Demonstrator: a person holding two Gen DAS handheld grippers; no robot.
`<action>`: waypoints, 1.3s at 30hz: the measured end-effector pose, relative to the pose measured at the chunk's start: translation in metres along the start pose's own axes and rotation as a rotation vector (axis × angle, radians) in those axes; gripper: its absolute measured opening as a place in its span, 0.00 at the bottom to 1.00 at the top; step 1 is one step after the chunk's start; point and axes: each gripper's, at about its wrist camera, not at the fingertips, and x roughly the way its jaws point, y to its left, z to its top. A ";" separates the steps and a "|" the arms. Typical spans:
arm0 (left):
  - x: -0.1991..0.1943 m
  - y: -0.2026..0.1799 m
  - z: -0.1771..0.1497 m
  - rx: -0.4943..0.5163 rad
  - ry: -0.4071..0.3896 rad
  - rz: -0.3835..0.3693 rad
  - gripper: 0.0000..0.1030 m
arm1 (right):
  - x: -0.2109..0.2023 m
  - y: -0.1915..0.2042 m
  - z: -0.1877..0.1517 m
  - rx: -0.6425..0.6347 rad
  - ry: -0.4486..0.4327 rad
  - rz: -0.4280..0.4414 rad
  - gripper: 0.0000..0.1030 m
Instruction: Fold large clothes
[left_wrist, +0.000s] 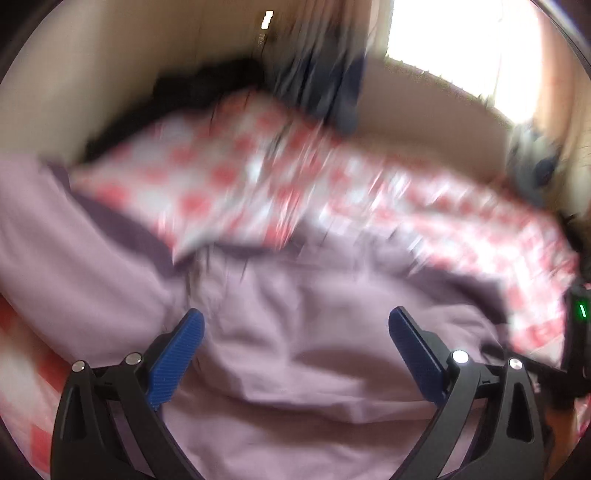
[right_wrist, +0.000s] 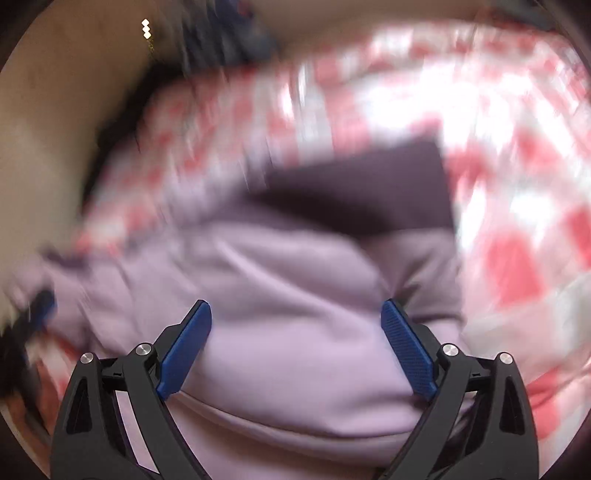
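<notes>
A large lilac garment (left_wrist: 295, 332) lies crumpled on a red-and-white checked bedspread (left_wrist: 461, 221). It also fills the middle of the right wrist view (right_wrist: 295, 314), with a dark purple part (right_wrist: 369, 184) at its far edge. My left gripper (left_wrist: 295, 317) is open just above the lilac cloth, holding nothing. My right gripper (right_wrist: 295, 310) is open above the cloth too, and empty. Both views are blurred by motion.
A checked pillow (left_wrist: 207, 177) lies behind the garment. Dark clothes (left_wrist: 325, 81) hang at the back by a beige wall (left_wrist: 110, 55). A bright window (left_wrist: 461, 48) is at the upper right. The checked bedspread (right_wrist: 517, 166) spreads to the right.
</notes>
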 end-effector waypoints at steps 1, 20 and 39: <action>0.018 0.007 -0.007 -0.023 0.062 0.017 0.93 | 0.006 0.002 -0.010 -0.082 0.010 -0.034 0.87; 0.049 0.033 -0.023 -0.068 0.127 0.138 0.93 | -0.011 -0.029 0.059 -0.025 -0.191 -0.135 0.92; 0.057 -0.002 -0.032 0.086 0.137 0.025 0.93 | -0.025 0.029 0.025 -0.197 -0.167 -0.161 0.94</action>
